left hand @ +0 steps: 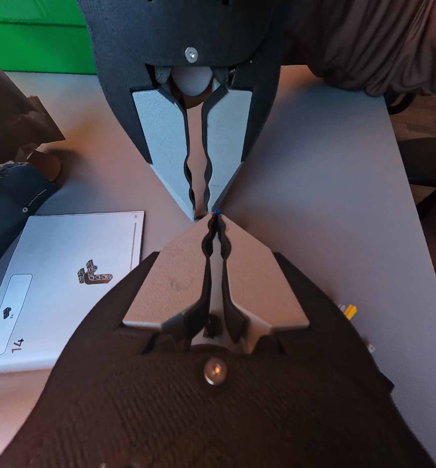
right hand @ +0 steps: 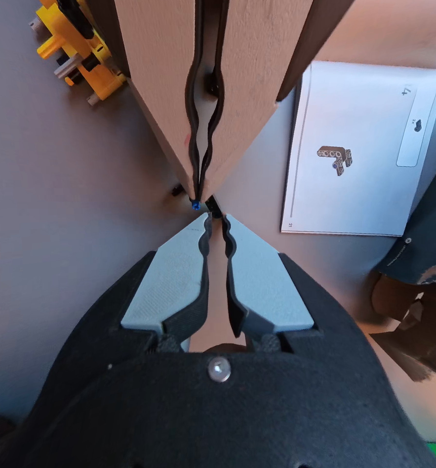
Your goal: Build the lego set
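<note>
Overhead, both grippers meet tip-to-tip above a grey table (left hand: pixel 313 202) beside a green wall (left hand: pixel 29 38).

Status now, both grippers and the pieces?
Left gripper shut on blue pin. Right gripper shut on black piece. Tips nearly touching. Nothing between.

Two close, opposed wrist views, shared instruction booklet (left hand: pixel 67 283).

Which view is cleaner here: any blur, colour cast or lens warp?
Left wrist view: warm orange cast on the left claw, booklet edge soft, straight table edge bowed. Right wrist view: tips sharp, blue pin crisp, yellow lego assembly slightly smeared.
</note>
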Tool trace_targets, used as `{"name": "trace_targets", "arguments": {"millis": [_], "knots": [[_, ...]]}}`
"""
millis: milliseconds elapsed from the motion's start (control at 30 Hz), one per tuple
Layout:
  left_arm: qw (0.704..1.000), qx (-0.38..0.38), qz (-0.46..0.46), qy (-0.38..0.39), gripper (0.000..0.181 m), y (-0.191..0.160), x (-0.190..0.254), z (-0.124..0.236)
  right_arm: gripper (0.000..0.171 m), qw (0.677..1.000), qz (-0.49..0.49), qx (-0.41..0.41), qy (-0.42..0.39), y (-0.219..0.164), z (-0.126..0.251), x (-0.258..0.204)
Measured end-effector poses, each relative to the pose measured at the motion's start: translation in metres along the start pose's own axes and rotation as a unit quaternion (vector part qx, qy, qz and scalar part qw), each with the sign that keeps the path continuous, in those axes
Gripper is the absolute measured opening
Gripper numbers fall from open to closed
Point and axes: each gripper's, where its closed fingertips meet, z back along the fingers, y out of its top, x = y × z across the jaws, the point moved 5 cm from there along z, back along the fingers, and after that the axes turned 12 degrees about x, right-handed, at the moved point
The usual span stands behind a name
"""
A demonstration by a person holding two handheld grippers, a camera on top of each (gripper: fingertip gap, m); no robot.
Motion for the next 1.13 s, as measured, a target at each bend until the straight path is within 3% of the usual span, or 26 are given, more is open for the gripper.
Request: {"name": "trace_targets", "arguments": {"millis": [133, 300, 600, 667, 833, 967, 1067, 1133], "knots": [[1.000, -0.001, 0.017, 0.006, 0.000, -0.003, -0.005, 0.007, 0.004, 1.000, -0.005, -0.004, -0.004, -0.002, 0.002, 0.002], [0.999, -0.015, 0.029, 0.008, 0.031, -0.004, -0.003, 0.002, 0.004, 1.000, -0.017, -0.005, -0.006, 0.001, 0.005, 0.001], [0.999, -0.012, -0.019, 0.034, 0.013, -0.002, -0.001, -0.001, 0.006, 1.000, -0.025, 0.003, -0.013, 0.003, 0.010, 0.002], [0.999, 0.009, -0.018, 0.027, 0.014, 0.002, -0.002, 0.002, 0.024, 0.999, -0.020, 0.021, -0.027, 0.005, 0.013, 0.005], [0.999, 0.046, 0.020, 0.016, 0.014, 0.007, -0.007, 0.009, 0.007, 0.996, 0.020, 0.087, -0.021, 0.016, 0.016, 0.003], [0.998, 0.053, 0.025, 0.013, 0.014, 0.008, -0.008, 0.011, 0.007, 0.993, 0.020, 0.118, -0.021, 0.018, 0.021, 0.003], [0.998, 0.028, 0.043, 0.019, 0.011, 0.002, -0.011, 0.012, 0.005, 0.992, -0.021, 0.124, -0.027, 0.009, 0.020, 0.002], [0.999, 0.001, 0.041, 0.019, 0.021, -0.004, -0.009, 0.010, 0.005, 0.993, -0.043, 0.101, -0.051, -0.004, 0.021, 0.004]]}}
